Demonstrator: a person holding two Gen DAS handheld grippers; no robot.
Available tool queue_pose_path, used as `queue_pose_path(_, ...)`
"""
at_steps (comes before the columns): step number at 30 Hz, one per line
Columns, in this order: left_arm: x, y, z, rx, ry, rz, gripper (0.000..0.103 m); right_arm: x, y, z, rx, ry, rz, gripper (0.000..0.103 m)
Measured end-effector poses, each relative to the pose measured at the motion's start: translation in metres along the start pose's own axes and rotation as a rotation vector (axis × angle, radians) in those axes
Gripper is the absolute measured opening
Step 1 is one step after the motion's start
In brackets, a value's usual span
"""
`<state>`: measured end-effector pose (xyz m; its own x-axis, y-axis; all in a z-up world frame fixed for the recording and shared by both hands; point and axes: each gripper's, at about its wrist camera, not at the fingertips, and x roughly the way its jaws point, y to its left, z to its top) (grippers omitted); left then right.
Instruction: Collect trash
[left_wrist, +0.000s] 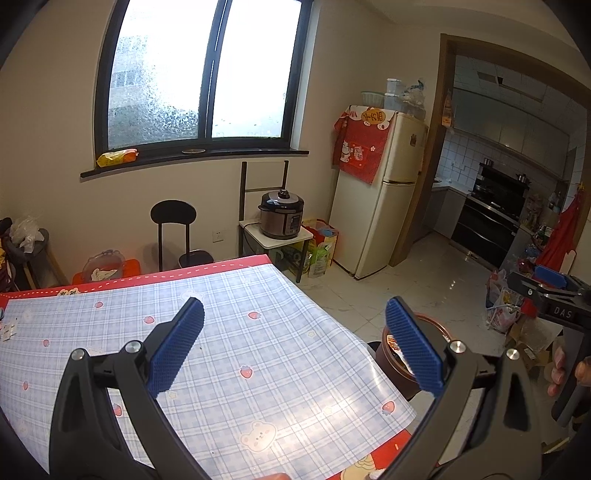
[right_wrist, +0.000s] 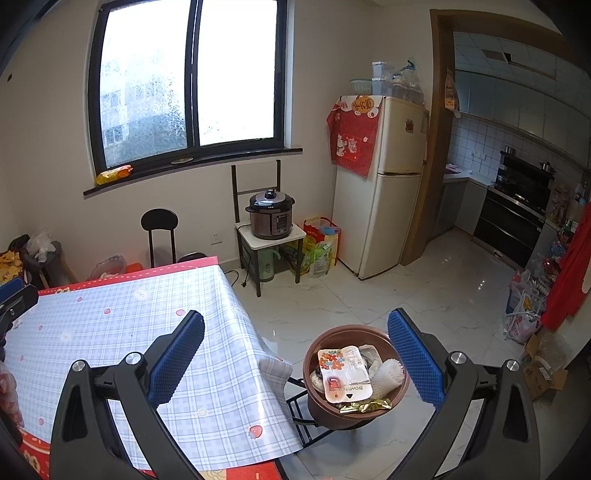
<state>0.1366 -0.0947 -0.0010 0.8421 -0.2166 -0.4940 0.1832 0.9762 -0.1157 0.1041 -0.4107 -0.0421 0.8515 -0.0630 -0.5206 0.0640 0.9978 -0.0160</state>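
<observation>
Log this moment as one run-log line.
left gripper: open, empty | right gripper: open, empty | round brown trash bin: holds wrappers, beside blue plaid table

The right tool (right_wrist: 295, 354) is held with its blue fingers (right_wrist: 177, 356) wide apart and nothing between them. Below it, a brown bin (right_wrist: 325, 410) stands on the floor just beside the corner of the worktop (right_wrist: 129, 325). The bin contains a white packet (right_wrist: 343, 373), a foam net (right_wrist: 388, 373) and a gold wrapper (right_wrist: 365, 406)
</observation>
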Motion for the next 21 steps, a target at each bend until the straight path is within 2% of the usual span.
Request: queue_pose_path(21, -0.0010, -0.0093, -0.0010, 0.005, -0.003, -0.011, 0.097, -0.0016, -0.0008, 0.0048, 0.002, -0.001, -0.002, 0.098)
